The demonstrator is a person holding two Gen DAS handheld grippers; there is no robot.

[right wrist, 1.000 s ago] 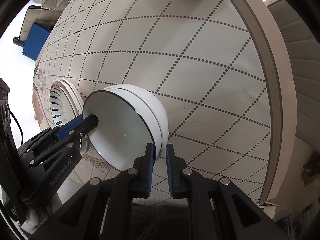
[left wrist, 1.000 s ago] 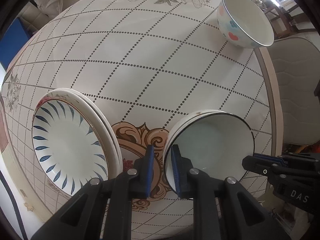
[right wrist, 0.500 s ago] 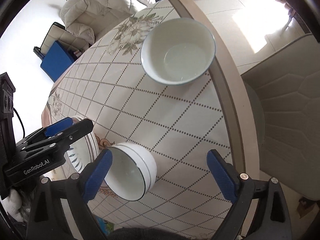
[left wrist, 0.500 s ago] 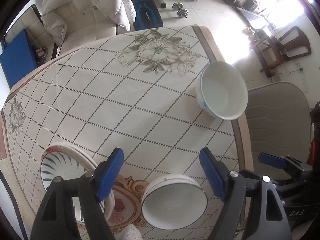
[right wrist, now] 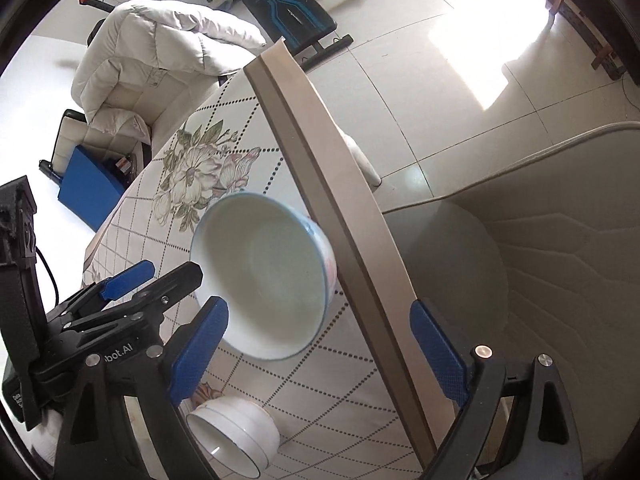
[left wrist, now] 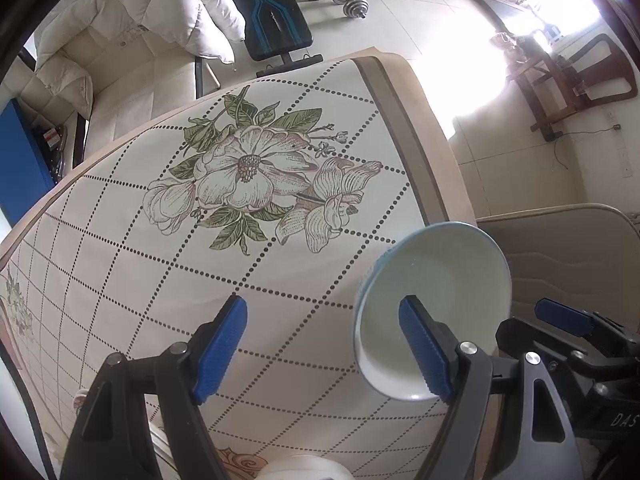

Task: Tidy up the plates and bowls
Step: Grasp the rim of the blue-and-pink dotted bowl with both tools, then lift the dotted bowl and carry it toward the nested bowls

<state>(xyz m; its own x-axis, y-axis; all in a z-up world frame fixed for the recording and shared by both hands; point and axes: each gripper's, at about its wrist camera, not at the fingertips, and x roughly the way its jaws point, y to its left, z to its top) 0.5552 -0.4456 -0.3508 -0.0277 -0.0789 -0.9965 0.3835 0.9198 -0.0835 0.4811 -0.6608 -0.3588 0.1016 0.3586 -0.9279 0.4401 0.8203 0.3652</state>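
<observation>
Nearby: stacked bowls [right wrist: 234,434], chair [right wrist: 560,240] beside table [right wrist: 320,152].

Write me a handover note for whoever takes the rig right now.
Left gripper: jaws open, empty.
Right gripper: jaws closing, nothing pressed between them.
Both are near the patterned bowl, which stands alone by the table edge.
Done: white bowls nested.
Left: probably nest the patterned bowl with them.
</observation>
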